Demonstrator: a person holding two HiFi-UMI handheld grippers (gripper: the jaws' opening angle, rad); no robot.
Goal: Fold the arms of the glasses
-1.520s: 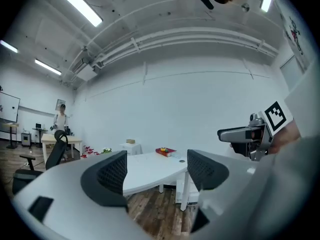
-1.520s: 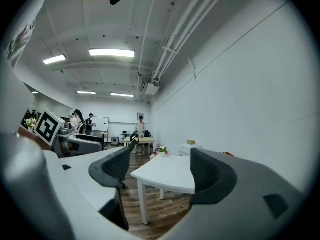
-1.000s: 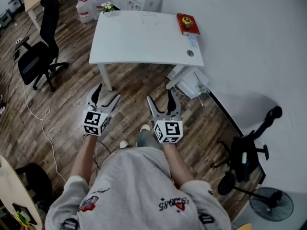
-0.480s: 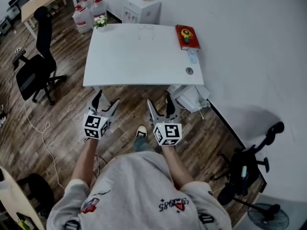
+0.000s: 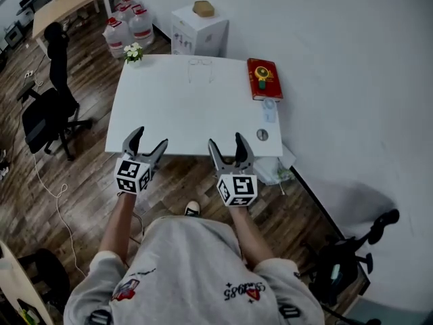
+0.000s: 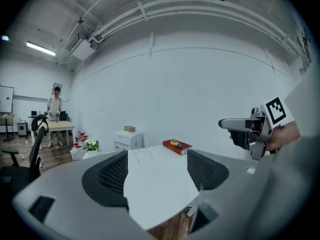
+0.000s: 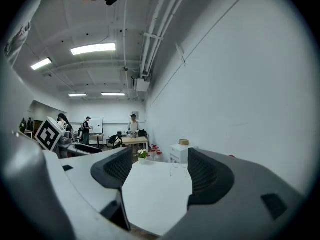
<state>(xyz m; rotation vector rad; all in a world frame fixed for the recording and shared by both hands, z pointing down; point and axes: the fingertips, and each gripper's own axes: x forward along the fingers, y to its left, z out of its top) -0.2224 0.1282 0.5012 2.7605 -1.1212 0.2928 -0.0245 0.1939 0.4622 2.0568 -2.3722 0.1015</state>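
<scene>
- Head view first: can spot the glasses (image 5: 200,71) way over near the far edge of the white table (image 5: 169,117), arms apparently open, well apart from both grippers.
- Look thin-wired and clear, so probably super light, springy and easy to bend or scratch; would pinch one arm near its tip and swing it in gently, steadying the frame at the hinge corner, never on the lenses.
- Left gripper (image 5: 150,138): spread wide, nothing between the jaws, hovering by the table's near edge.
- Right gripper (image 5: 225,141): wide too, just been closing a touch, nothing between the jaws either.
- Smooth, slick-looking tabletop, so expect sliding; also carrying a red book (image 5: 264,78) and small flowers (image 5: 132,51).
- Around it: wood floor (image 5: 81,181), water jugs (image 5: 132,20), white cabinet (image 5: 198,27), office chair (image 5: 47,110), plain white wall (image 5: 338,59).
</scene>
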